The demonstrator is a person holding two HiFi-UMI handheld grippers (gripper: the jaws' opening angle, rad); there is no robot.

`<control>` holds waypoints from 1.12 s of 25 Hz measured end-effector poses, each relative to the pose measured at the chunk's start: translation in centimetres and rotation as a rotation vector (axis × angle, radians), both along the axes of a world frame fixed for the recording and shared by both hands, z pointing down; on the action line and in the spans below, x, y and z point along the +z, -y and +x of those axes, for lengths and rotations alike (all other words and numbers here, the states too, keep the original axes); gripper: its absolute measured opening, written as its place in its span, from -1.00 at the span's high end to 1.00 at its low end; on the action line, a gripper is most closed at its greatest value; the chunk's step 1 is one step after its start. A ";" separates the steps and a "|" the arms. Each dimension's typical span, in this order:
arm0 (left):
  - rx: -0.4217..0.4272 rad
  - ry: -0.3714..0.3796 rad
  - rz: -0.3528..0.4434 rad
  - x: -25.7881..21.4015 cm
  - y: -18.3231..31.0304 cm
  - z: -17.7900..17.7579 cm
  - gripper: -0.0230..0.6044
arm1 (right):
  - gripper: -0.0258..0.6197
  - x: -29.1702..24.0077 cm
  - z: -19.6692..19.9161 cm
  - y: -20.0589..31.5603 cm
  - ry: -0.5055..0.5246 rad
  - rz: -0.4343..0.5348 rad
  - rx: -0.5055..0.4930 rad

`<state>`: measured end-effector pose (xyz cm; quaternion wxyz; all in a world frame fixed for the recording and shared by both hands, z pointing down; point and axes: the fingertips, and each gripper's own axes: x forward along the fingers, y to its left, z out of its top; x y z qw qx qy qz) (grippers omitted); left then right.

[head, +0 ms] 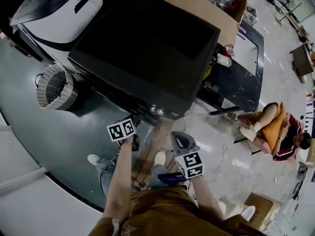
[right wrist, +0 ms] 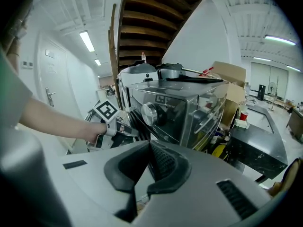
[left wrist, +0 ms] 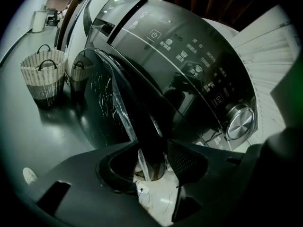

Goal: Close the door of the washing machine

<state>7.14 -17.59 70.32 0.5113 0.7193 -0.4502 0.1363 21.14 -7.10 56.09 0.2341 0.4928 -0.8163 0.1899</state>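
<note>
L gripper (left wrist: 154,151) view: jaws pinch door (left wrist: 108,99) edge, knob (left wrist: 240,122) at 3 o'clock; head view can't show the grip. R gripper (right wrist: 149,148) pressed together, empty, washing machine (right wrist: 176,109) at 12.

**Workshop under a stair**

I see a glossy grey floor (head: 29,127) with a woven basket (head: 55,87) standing on it, and a low black table (head: 246,90) beside a cardboard box (head: 206,11). A wooden stair underside (right wrist: 151,18) hangs overhead. A strip light (right wrist: 86,40) glows above a white door (right wrist: 52,86).

Your left gripper (left wrist: 155,163), arm stretched forward, gripped the door (left wrist: 138,123) edge between its jaws. Your right gripper (right wrist: 148,164) hung beside it, jaws together, empty.
</note>
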 end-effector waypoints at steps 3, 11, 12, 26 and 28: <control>-0.014 -0.003 -0.030 -0.1 0.3 0.1 0.27 | 0.88 0.0 0.4 -0.1 -0.010 -0.004 0.007; -0.025 0.000 -0.061 0.2 0.5 0.3 0.26 | 0.88 0.1 1.0 -0.4 -0.024 0.001 0.017; -0.026 0.001 -0.061 0.2 0.4 0.3 0.26 | 0.88 0.1 1.0 -0.6 -0.026 0.001 0.017; -0.082 0.051 0.025 -0.2 -0.1 0.0 0.26 | 0.88 -1.1 1.4 -3.3 -0.017 0.027 0.037; -0.071 0.057 0.032 -0.3 -0.3 0.2 0.26 | 0.88 -1.1 1.8 -3.6 -0.019 0.030 0.044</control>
